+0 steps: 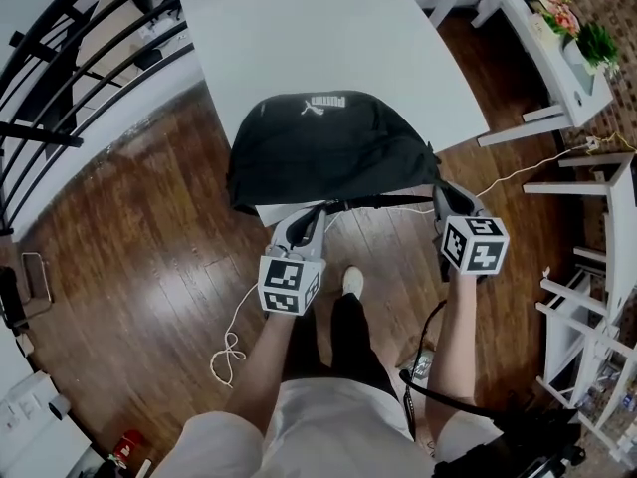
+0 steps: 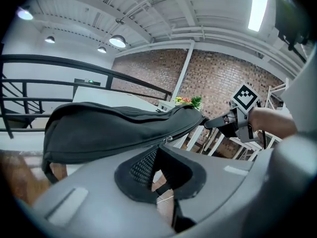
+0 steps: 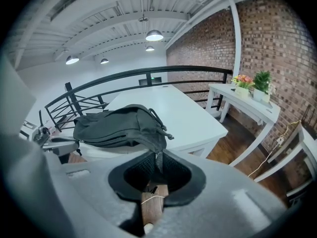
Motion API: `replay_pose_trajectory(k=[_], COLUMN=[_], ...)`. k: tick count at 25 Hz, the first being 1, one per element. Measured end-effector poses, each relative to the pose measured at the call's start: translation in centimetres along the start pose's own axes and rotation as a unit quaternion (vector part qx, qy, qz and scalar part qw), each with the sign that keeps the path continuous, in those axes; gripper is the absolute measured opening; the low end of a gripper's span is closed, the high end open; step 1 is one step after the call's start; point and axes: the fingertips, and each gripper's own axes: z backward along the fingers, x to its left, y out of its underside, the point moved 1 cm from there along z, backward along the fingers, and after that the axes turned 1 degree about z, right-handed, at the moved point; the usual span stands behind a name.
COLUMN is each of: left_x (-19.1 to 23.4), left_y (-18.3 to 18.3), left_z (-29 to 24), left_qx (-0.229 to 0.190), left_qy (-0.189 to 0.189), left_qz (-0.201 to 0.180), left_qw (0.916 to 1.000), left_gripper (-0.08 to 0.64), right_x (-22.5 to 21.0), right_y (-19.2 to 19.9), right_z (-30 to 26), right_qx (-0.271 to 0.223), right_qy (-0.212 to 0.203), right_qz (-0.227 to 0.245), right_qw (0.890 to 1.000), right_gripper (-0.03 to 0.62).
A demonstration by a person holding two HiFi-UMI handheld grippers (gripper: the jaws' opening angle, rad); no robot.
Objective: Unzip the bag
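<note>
A black bag [image 1: 328,152] with a white logo lies at the near edge of the white table [image 1: 328,38]. My left gripper [image 1: 311,217] is at the bag's front edge. In the left gripper view it is shut at the metal zipper pull [image 2: 168,139], where the zipper line runs along the bag [image 2: 109,128]. My right gripper [image 1: 441,192] is at the bag's right end. In the right gripper view its jaws are shut on a grey strap [image 3: 157,160] hanging from the bag [image 3: 119,128]. Each gripper shows in the other's view: right gripper [image 2: 218,123], left gripper [image 3: 54,145].
A white side table with flowers [image 1: 557,28] stands at the upper right. White shelving [image 1: 597,317] is at the right. A black railing [image 1: 60,58] runs along the left. A white cable [image 1: 231,352] lies on the wooden floor near the person's shoe [image 1: 350,282].
</note>
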Motion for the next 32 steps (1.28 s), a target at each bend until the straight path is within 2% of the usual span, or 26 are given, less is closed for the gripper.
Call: replay_pose_trajectory(k=[9, 16, 22, 32], left_x=[3.1, 5.8, 7.1, 11.2], left_y=[0.8, 1.0, 0.8, 1.3], left_z=[1.6, 3.3, 4.2, 6.8], left_qx=[0.008, 0.009, 0.013, 0.018], left_qy=[-0.016, -0.035, -0.036, -0.072], left_qz=[-0.004, 0.007, -0.006, -0.007], left_qw=[0.9998, 0.9993, 0.9993, 0.9972], left_gripper=[0.025, 0.025, 0.025, 0.025], right_x=[-0.6, -1.0, -1.5, -1.5], right_y=[0.3, 0.7, 1.1, 1.5], right_z=[-1.1, -1.7, -2.2, -2.6], right_qx=[0.008, 0.01, 0.013, 0.019], right_qy=[0.017, 0.029, 0.037, 0.042], right_qz=[0.001, -0.013, -0.023, -0.03], right_qw=[1.0, 0.999, 0.999, 0.998], right_gripper=[0.034, 0.034, 0.034, 0.034])
